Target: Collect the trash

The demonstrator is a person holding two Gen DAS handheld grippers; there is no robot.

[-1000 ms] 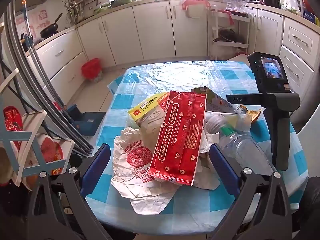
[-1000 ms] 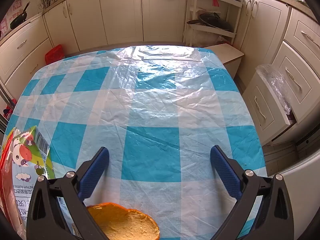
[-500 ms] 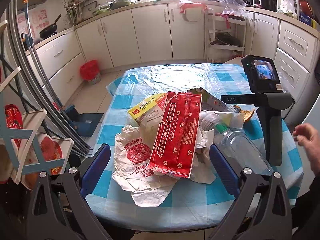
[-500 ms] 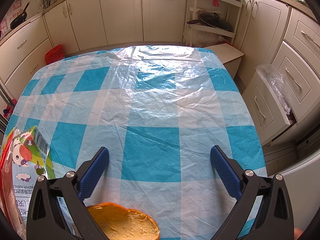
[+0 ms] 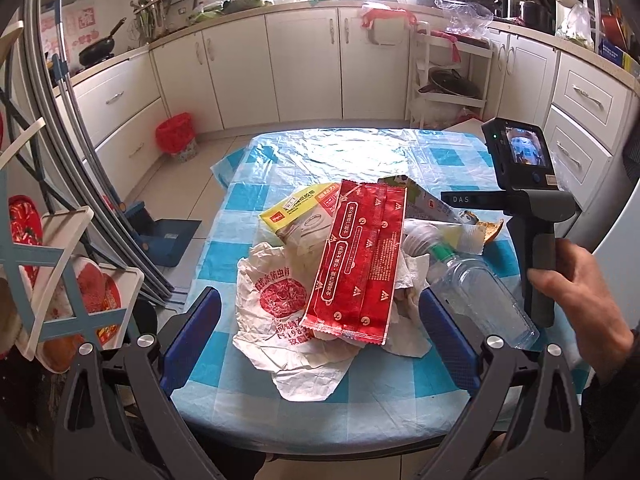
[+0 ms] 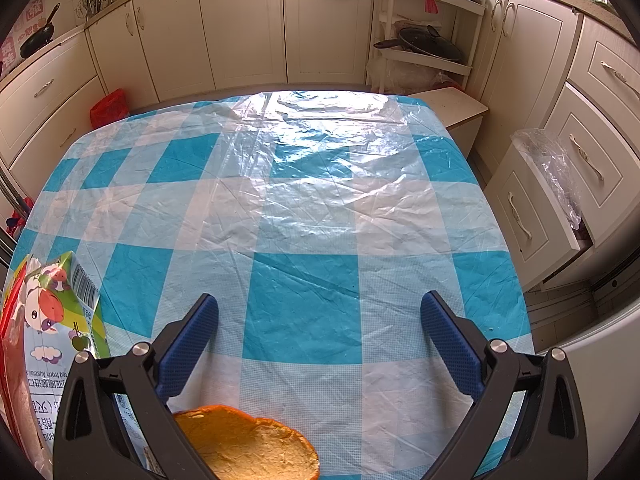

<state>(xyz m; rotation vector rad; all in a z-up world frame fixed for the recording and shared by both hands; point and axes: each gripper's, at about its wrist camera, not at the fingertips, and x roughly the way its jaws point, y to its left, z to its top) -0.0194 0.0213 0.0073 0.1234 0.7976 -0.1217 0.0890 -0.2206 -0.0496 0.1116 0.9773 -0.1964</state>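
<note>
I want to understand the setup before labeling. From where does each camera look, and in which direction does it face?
Left wrist: sits behind the open left gripper, faces the trash pile: red wrapper, bottle. A hand grips the right gripper's handle.
Right wrist: low over the table, behind the open right gripper, facing the cabinets; orange peel below.
Shared: checkered table, peel, milk carton, red bin.

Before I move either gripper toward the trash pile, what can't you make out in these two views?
- Left wrist view: what lies under the red wrapper; it covers the pile's middle.
- Left wrist view: the far end of the clear bottle, behind the left gripper, which is open.
- Right wrist view: the orange peel, cut off by the bottom edge; the carton, cut off at the left.
- Where the right hand grips the right gripper: partly hidden.
</note>
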